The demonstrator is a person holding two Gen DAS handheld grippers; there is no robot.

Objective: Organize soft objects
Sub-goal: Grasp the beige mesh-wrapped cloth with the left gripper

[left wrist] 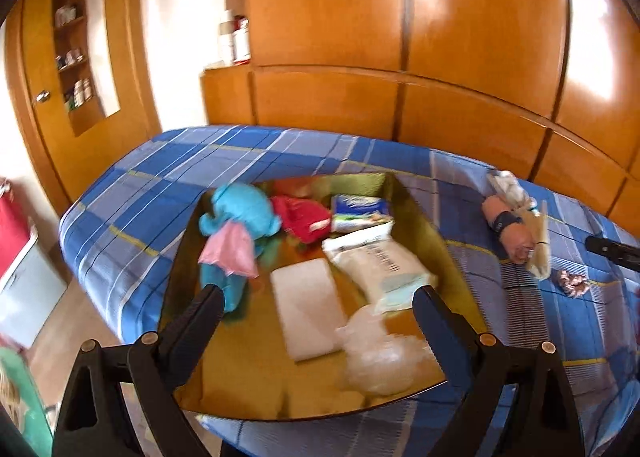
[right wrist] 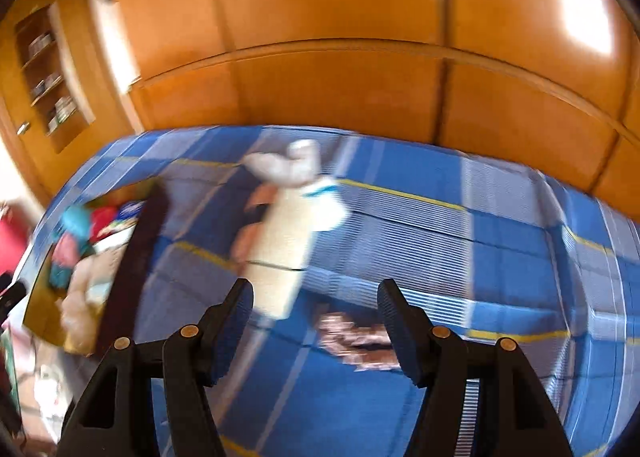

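Observation:
A gold box (left wrist: pixel 416 213) sits on the blue plaid bed (left wrist: pixel 152 193). It holds a blue plush with a pink cloth (left wrist: pixel 236 229), a red cloth (left wrist: pixel 304 217), tissue packs (left wrist: pixel 360 209), a white pad (left wrist: pixel 308 313), a diaper pack (left wrist: pixel 380 265) and a clear bag (left wrist: pixel 380 353). My left gripper (left wrist: pixel 316 301) is open and empty above the box's near end. My right gripper (right wrist: pixel 316 297) is open and empty over the bed, just above a brown scrunchie (right wrist: pixel 356 341). A cream rolled item with white cloth (right wrist: pixel 288 233) lies ahead of it.
The rolled items (left wrist: pixel 512 225) and scrunchie (left wrist: pixel 572 283) also show right of the box in the left wrist view. Wooden wardrobe panels (left wrist: pixel 400 57) stand behind the bed. A shelf niche (left wrist: pixel 76 53) and a door are at the left. The box (right wrist: pixel 132 253) lies left of my right gripper.

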